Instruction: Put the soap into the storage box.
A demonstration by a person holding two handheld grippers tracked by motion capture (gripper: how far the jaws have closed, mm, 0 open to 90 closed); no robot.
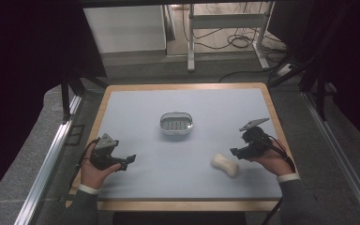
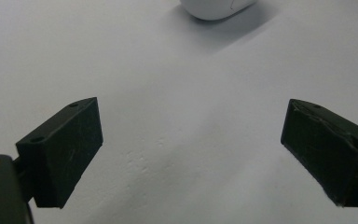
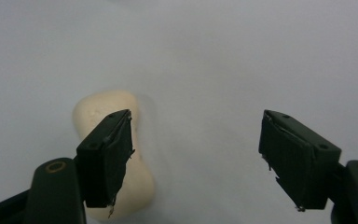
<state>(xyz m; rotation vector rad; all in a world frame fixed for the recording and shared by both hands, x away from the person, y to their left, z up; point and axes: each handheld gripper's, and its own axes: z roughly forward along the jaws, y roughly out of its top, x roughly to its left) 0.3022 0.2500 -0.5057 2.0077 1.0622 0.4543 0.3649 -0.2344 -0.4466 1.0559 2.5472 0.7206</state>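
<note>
A cream, waisted soap bar point(image 1: 225, 165) lies on the pale blue mat at the right front. An oval white soap dish point(image 1: 176, 123) with a slotted insert stands at the mat's middle. My right gripper point(image 1: 235, 152) hovers just right of the soap, open. In the right gripper view the soap point(image 3: 100, 109) sits behind the left jaw, partly hidden, and the gap of the right gripper point(image 3: 196, 158) holds nothing. My left gripper point(image 1: 127, 161) is open at the left front, far from both. Its jaws point(image 2: 191, 154) frame bare mat, with a white rounded thing point(image 2: 216, 7) at the top edge.
The mat covers a wooden-edged table point(image 1: 183, 86). Metal rails point(image 1: 51, 154) run along both sides. Beyond the far edge stand a desk frame point(image 1: 225, 28) and loose cables on the floor.
</note>
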